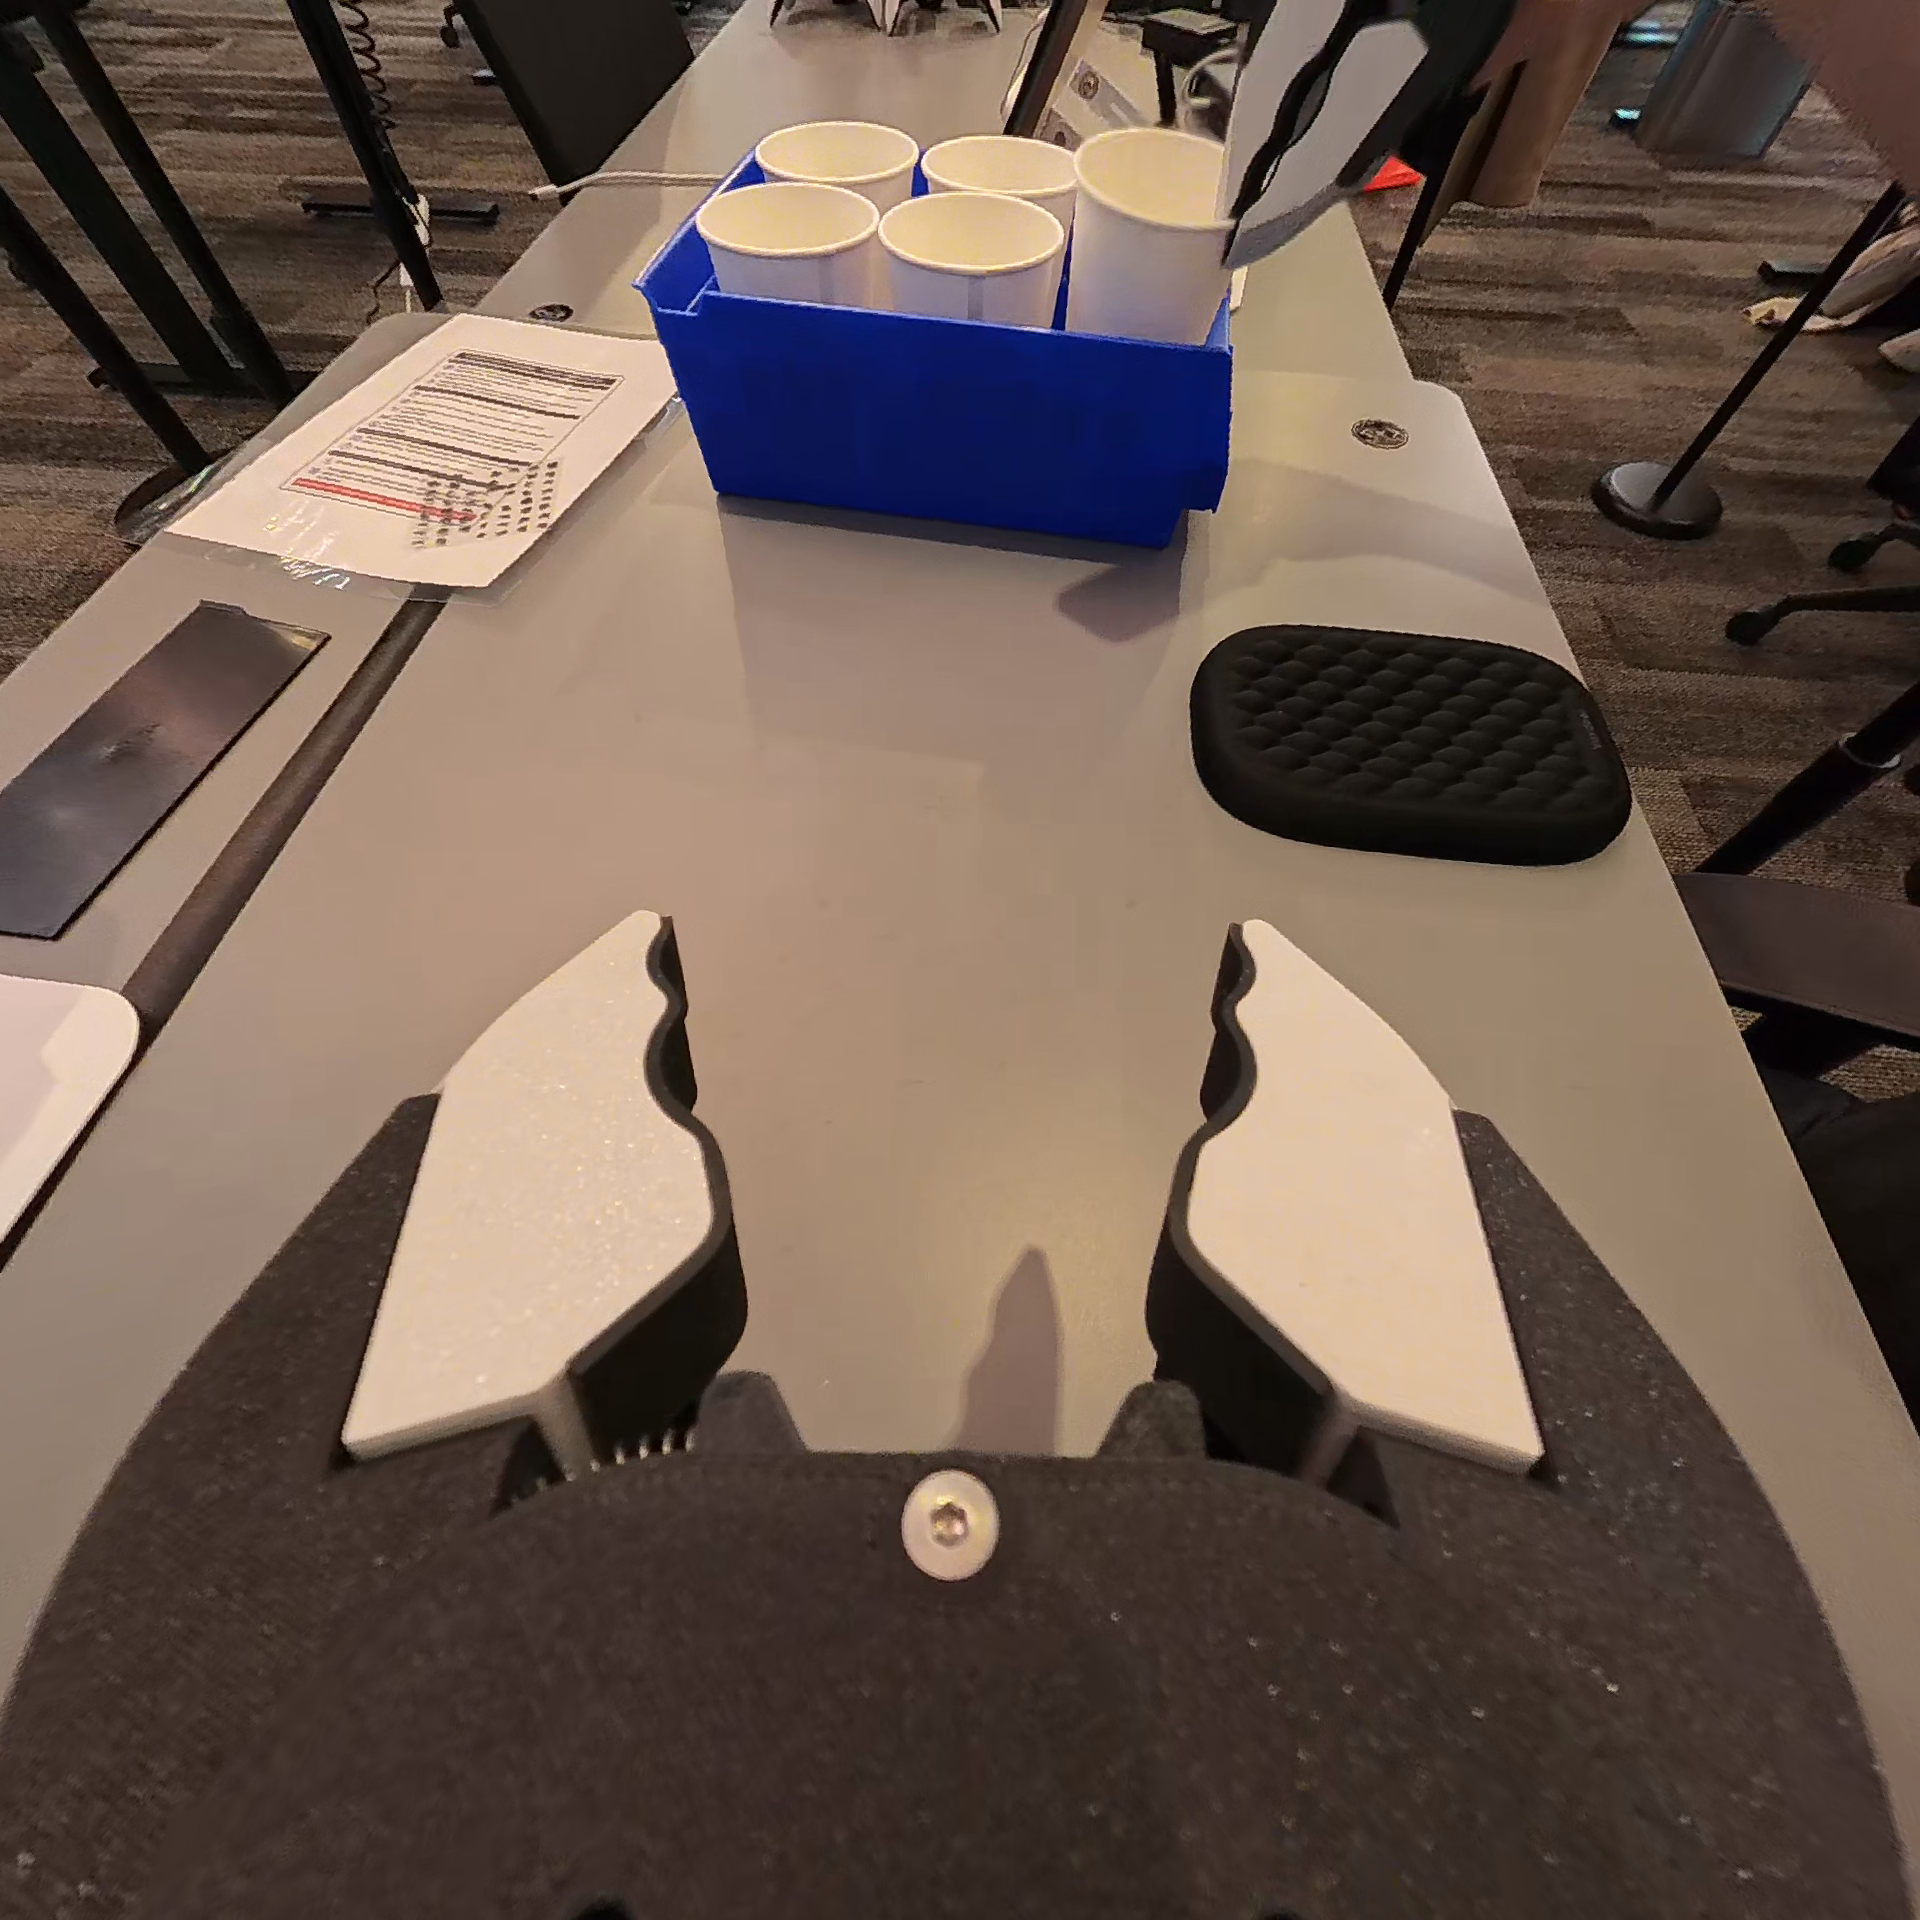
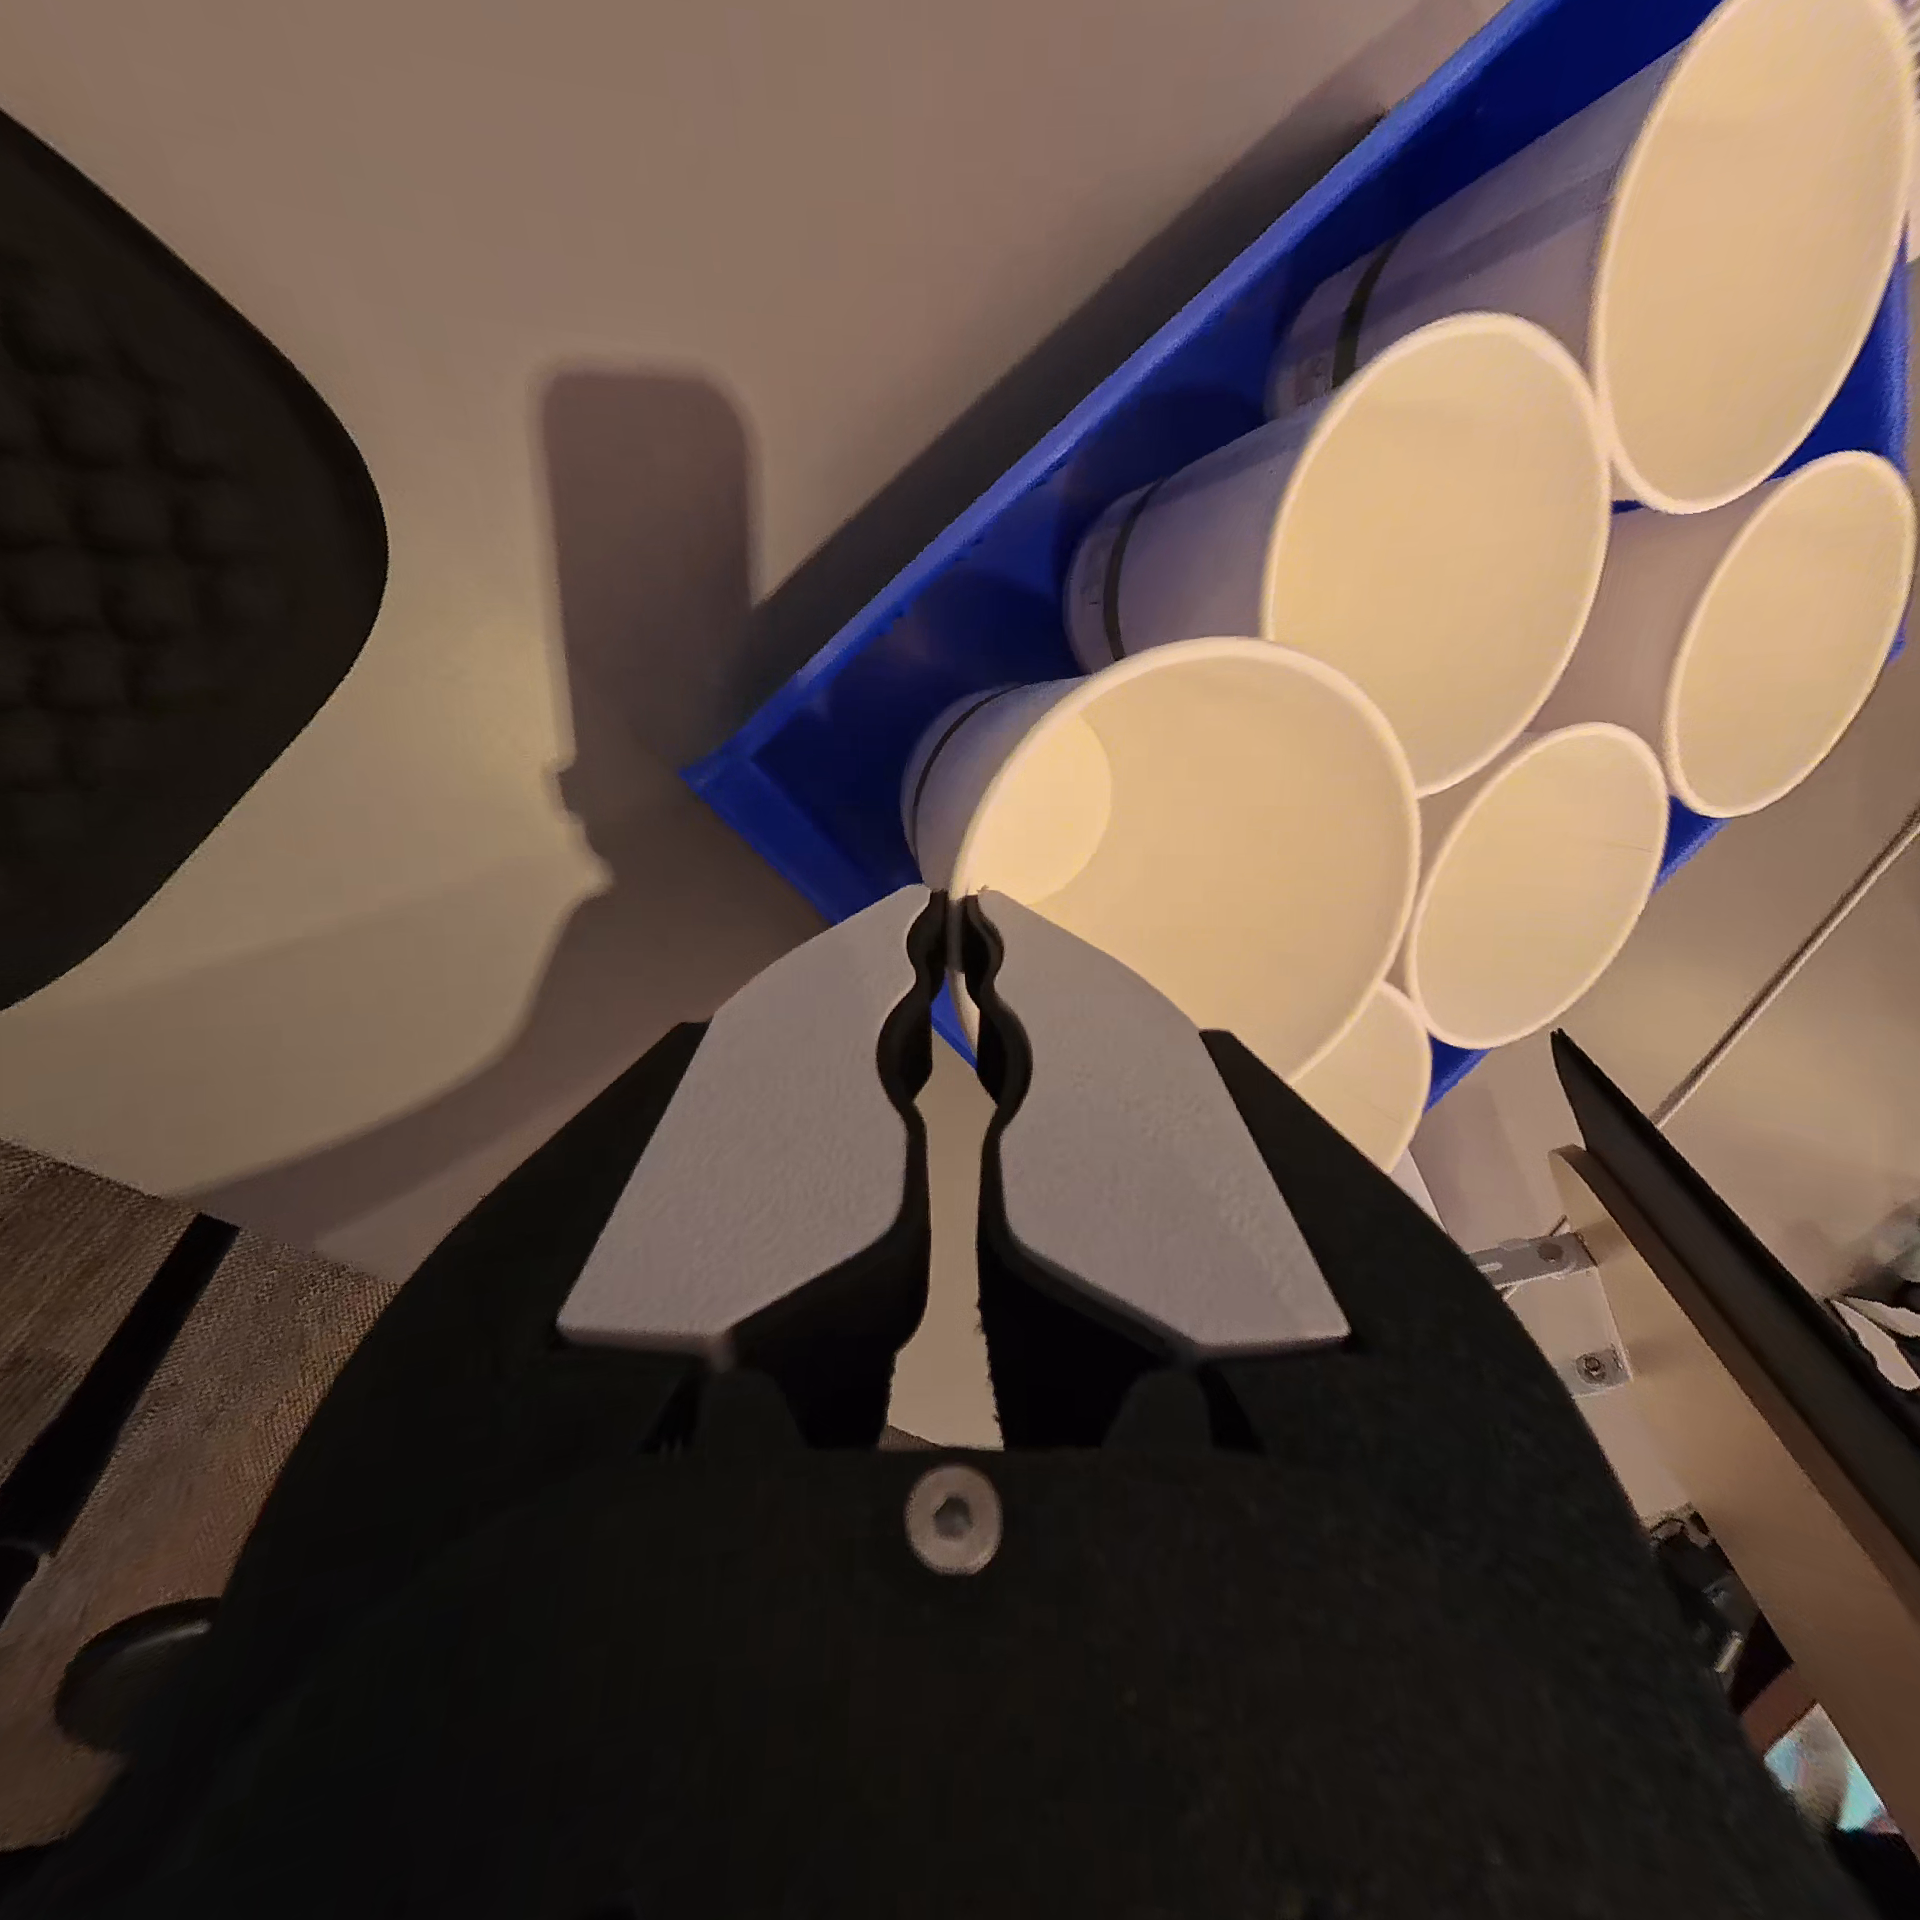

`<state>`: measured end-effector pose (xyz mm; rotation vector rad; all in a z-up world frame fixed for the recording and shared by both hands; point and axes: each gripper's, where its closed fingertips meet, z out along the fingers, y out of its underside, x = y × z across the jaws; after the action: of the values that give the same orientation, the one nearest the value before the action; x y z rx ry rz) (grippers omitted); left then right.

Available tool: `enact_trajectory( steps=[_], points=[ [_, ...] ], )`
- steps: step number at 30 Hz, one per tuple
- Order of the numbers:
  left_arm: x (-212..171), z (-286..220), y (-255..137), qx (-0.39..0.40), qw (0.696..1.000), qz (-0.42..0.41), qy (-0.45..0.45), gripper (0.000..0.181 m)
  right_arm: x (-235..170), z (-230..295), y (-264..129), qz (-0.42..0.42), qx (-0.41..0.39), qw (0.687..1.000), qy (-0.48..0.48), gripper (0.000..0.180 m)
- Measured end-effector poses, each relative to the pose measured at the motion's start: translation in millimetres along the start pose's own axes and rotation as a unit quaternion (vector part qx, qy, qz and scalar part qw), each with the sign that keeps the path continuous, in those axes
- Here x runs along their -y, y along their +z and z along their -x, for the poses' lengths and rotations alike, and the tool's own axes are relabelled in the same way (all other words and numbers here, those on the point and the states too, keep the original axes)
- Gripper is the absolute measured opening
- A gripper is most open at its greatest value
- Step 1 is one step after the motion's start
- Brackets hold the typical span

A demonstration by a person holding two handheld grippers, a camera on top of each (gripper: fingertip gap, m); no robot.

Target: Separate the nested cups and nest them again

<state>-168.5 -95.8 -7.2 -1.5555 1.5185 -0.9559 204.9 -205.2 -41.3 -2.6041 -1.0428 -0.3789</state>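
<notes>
We see the right gripper (image 2: 954, 906) pinching the rim of a raised white cup (image 1: 1143, 234) at the blue bin (image 1: 956, 416); the left gripper (image 1: 951, 935) hovers wide, empty, above the grey table (image 1: 883, 727).

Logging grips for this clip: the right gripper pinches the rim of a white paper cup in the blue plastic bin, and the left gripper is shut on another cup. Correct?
Not quite. The left gripper holds nothing: the left wrist view shows its jaws wide open above the bare grey table. The right gripper does pinch the rim of a white paper cup in the blue plastic bin.
</notes>
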Motion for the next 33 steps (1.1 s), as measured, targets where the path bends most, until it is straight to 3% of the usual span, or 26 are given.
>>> enact_trajectory(
  steps=[19,22,24,27,30,33],
  points=[
    [-1,0,1,0.000,1.000,0.002,0.002,0.096,-13,5,19,0.015,0.051,0.998,0.029,0.003],
    [-1,0,1,0.000,1.000,0.002,0.001,0.096,-12,2,20,0.010,0.053,0.997,0.052,0.026],
    [0,0,0,0.001,1.000,0.001,0.002,0.096,-6,2,0,-0.003,0.056,0.996,0.065,0.036],
    [0,3,-2,0.005,1.000,-0.003,-0.002,0.096,20,-19,-72,-0.094,0.006,0.993,0.064,0.021],
    [-2,6,1,0.007,1.000,0.000,-0.007,0.095,26,-65,-135,-0.166,-0.072,0.978,0.108,0.022],
    [-6,6,4,0.010,1.000,0.012,-0.003,0.096,-11,-118,-134,-0.137,-0.148,0.965,0.167,0.023]
  ],
)
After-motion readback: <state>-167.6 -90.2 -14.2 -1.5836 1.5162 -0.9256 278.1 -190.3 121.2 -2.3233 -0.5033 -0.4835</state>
